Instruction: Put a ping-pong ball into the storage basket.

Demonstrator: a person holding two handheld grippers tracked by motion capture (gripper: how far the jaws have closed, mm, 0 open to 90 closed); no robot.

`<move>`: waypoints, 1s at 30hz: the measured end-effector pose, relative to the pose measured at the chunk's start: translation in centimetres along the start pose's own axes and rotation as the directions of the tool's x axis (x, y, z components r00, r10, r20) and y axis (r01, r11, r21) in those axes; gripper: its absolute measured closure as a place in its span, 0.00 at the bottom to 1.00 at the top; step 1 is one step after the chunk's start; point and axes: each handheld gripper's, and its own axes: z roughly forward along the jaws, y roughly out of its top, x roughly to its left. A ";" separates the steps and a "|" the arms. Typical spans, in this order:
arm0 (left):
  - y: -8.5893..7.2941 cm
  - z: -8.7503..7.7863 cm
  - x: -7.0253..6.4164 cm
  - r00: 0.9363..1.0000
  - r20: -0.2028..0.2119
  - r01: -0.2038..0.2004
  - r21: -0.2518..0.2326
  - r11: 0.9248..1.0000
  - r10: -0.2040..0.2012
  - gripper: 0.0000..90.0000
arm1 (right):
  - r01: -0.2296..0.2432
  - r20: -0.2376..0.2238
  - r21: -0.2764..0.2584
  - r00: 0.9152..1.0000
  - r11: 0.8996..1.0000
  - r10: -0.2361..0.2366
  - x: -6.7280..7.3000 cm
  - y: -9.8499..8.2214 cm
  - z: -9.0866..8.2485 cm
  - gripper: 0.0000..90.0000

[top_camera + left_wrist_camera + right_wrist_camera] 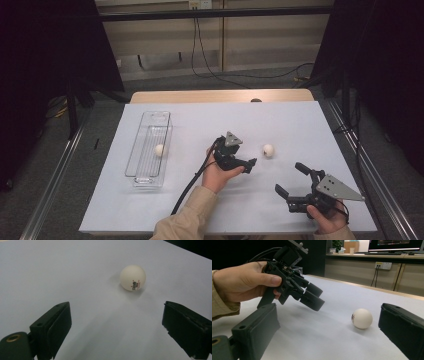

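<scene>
While the white ball (268,150) lies loose on the table (200,125), both grippers' fingers spread wide, empty

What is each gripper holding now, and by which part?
Nothing. The left gripper and right gripper are open; the ball lies free on the table.

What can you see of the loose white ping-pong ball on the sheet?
The small white ping-pong ball is a smooth, matte, plastic-looking sphere with a small red-and-dark printed logo on its side. It looks intact and rests on the white sheet, right of centre. Nothing else touches it; it lies ahead of the open left gripper.
</scene>
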 end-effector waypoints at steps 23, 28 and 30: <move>0.4 0.7 -0.2 1.000 0.006 -0.004 0.000 1.000 0.004 0.10 | 0.002 -0.001 0.002 1.000 1.000 -0.002 0.0 0.0 0.0 0.02; 0.5 0.9 -0.3 1.000 0.008 -0.003 0.002 1.000 0.003 0.10 | 0.003 -0.003 0.003 1.000 1.000 -0.003 0.0 0.0 0.0 0.02; 0.5 1.0 -0.4 1.000 0.011 0.002 -0.003 1.000 -0.002 0.10 | 0.003 -0.003 0.003 1.000 1.000 -0.003 0.0 0.0 0.0 0.02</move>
